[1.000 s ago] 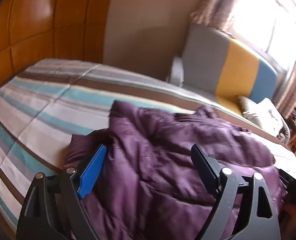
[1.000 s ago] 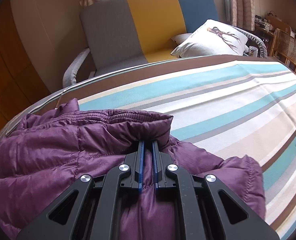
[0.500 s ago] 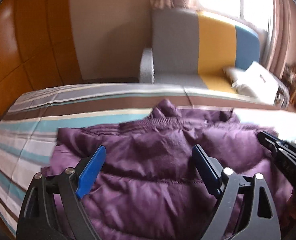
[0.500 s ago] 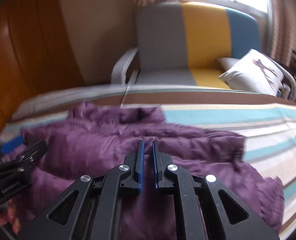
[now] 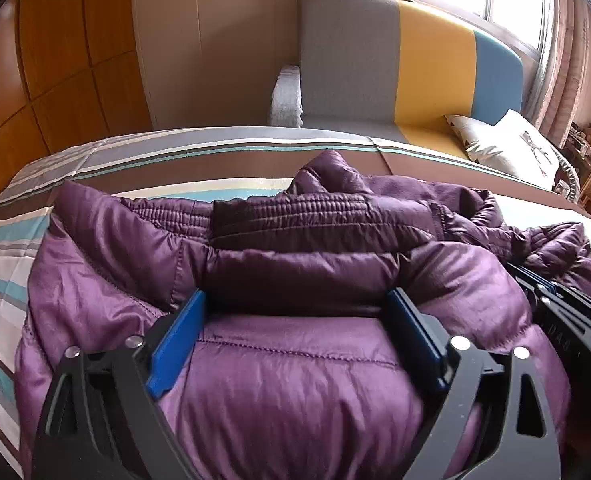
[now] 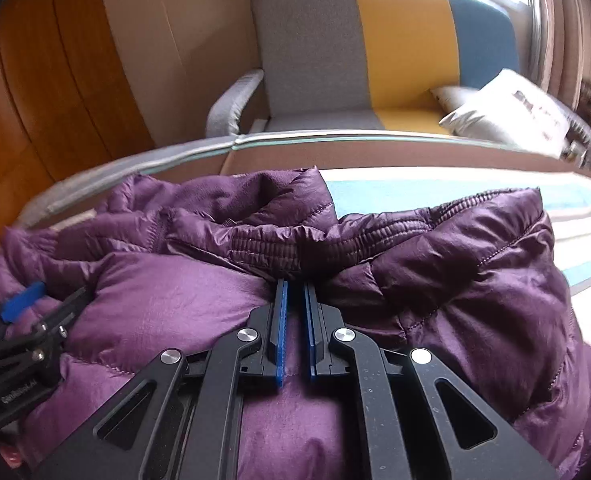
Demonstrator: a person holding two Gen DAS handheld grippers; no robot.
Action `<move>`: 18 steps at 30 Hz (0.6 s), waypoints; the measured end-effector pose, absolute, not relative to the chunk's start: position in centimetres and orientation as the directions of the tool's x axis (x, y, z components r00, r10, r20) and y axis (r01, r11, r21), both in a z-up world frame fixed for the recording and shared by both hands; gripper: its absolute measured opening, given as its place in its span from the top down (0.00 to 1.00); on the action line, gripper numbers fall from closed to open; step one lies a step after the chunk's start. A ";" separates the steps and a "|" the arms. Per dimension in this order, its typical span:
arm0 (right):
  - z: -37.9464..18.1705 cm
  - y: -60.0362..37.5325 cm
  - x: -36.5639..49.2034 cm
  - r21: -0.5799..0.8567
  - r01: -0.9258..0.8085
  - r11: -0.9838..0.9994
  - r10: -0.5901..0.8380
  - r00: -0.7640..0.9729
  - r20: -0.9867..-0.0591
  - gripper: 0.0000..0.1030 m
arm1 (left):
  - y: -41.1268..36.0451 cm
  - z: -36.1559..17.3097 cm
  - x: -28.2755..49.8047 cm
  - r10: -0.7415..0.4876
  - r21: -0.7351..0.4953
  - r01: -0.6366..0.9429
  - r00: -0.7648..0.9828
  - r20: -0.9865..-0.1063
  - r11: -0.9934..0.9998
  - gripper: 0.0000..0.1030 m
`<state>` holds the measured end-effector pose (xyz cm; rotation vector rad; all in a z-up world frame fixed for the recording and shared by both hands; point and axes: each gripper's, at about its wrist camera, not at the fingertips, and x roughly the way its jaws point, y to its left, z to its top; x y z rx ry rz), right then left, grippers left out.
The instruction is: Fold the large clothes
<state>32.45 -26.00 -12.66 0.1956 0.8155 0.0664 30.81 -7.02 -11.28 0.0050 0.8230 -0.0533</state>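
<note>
The purple down jacket (image 5: pixel 303 272) is seen bunched on the striped bedspread (image 5: pixel 107 160), with bare stripes left open along its far edge and to its left. The left gripper (image 5: pixel 297 316) has just been opening; its fingers are spread wide over a puffed fold (pad contact cannot be told). The right gripper (image 6: pixel 295 300) is pinched on the jacket's fabric. The jacket's near hem is cut off below.

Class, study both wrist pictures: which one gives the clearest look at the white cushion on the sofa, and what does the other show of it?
The left wrist view: the white cushion lies sharp on the sofa, its printed figure visible. The right wrist view shows the same cushion, but motion-blurred, its print smeared.
</note>
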 end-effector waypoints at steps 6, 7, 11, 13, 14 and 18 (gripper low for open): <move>-9.9 -27.0 29.6 0.252 -0.023 0.967 0.185 0.741 -0.645 0.39 | -5.2 -9.6 26.7 -0.071 -0.065 0.036 0.721 -0.689 0.997 0.02; -9.1 -26.9 28.6 0.247 -0.037 0.968 0.188 0.761 -0.622 0.39 | -4.5 -9.3 25.8 -0.076 -0.083 0.027 0.729 -0.681 0.996 0.02; -7.3 -26.5 25.6 0.248 -0.066 0.966 0.207 0.773 -0.599 0.39 | -1.8 -8.9 21.9 -0.092 -0.157 -0.017 0.746 -0.660 0.988 0.02; -6.9 -26.1 23.8 0.247 -0.065 0.967 0.205 0.771 -0.603 0.39 | -0.5 -8.9 20.2 -0.096 -0.184 -0.033 0.756 -0.647 0.982 0.02; -6.7 -25.9 22.9 0.250 -0.062 0.966 0.205 0.771 -0.603 0.39 | 0.2 -8.8 19.2 -0.092 -0.192 -0.042 0.764 -0.639 0.981 0.02; -6.3 -24.8 19.2 0.248 -0.098 0.964 0.230 0.775 -0.589 0.42 | 2.7 -8.8 16.0 -0.022 -0.192 -0.121 0.791 -0.612 0.974 0.02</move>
